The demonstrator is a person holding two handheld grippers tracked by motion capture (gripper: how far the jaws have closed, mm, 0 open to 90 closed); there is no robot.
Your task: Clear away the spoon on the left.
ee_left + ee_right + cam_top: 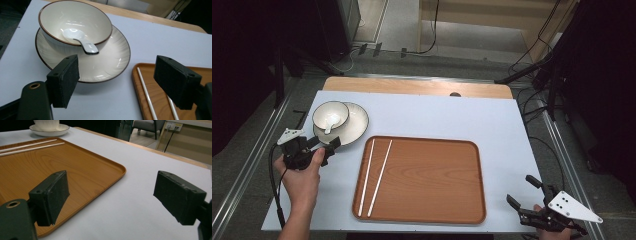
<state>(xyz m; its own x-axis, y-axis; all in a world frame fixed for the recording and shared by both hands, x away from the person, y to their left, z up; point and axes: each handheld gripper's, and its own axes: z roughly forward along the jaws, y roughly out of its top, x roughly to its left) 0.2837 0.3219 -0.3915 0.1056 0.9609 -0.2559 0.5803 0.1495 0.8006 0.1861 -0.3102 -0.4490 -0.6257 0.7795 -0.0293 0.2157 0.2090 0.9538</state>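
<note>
High view | left gripper (pixel 333 145) gaped empty beside plate (pixel 357 126) | right gripper (pixel 523 192) parked wide | best squared on rim, pinched firmly.

Cream bowl (pixel 75 22) (w/ spoon (pixel 79 41)) on plate (pixel 110 62)

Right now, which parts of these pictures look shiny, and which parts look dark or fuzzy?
In the left gripper view, bright glare sits on the spoon and inside the bowl, and the plate casts a soft shadow on the table. In the high view, the room around the table is very dark. In the right gripper view, the tool looks fuzzy up close.
</note>
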